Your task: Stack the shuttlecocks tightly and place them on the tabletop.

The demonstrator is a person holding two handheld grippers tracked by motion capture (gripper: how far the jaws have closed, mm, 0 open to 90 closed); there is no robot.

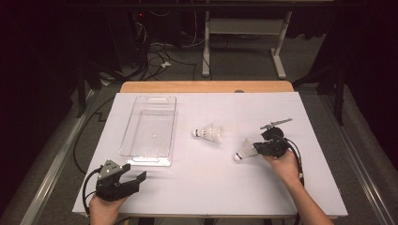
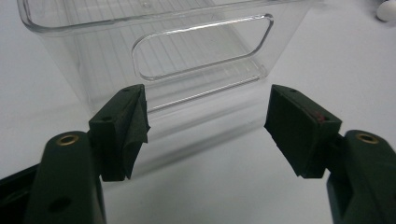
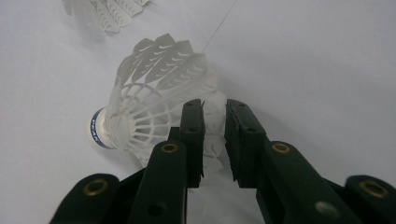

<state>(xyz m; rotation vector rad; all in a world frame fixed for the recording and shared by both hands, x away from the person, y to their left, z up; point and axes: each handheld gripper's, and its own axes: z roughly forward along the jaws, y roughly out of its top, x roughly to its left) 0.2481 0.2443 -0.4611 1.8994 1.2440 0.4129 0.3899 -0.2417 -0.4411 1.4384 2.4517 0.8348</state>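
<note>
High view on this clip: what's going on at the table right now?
A person works at a white table with a tool in each hand. The right tool is shut on the skirt of one shuttlecock, which lies on its side. A second shuttlecock lies free mid-table. The left tool is open, holding nothing, at the near end of a clear plastic bin, which looks empty.
</note>
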